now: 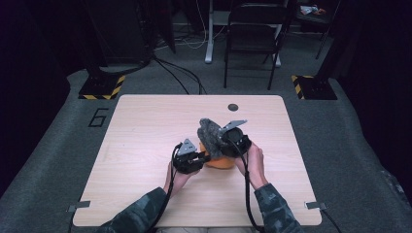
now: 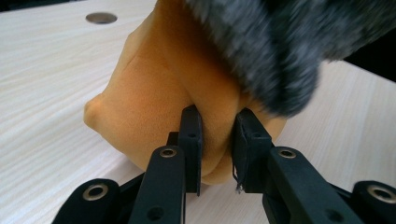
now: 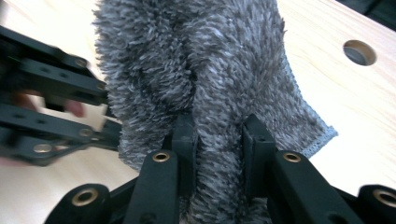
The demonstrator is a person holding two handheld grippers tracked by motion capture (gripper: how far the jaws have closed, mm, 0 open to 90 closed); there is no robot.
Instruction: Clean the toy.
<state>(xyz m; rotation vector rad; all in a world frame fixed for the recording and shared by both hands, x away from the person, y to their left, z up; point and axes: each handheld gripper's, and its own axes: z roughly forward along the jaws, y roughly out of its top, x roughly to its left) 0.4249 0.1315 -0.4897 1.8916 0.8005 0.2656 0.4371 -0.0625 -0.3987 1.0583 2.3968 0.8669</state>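
An orange cloth (image 1: 221,163) lies bunched on the wooden table (image 1: 145,126), a little right of its middle. My left gripper (image 1: 206,158) reaches it from the left and is shut on a fold of the orange cloth (image 2: 154,93), both pads of the left gripper (image 2: 217,140) pressing it. A shaggy grey cloth (image 1: 209,132) hangs over the orange one, lifted off the table. My right gripper (image 1: 221,141) is shut on it; in the right gripper view the grey cloth (image 3: 196,60) bulges between the jaws of the right gripper (image 3: 217,140). The grey cloth (image 2: 271,46) hangs blurred above the left jaws.
A round cable hole (image 1: 233,107) sits near the table's far edge. Beyond the table stand a dark chair (image 1: 252,34) and two floor bases with yellow-black stripes (image 1: 102,87) (image 1: 311,87). Bare tabletop lies to the left and far side of the cloths.
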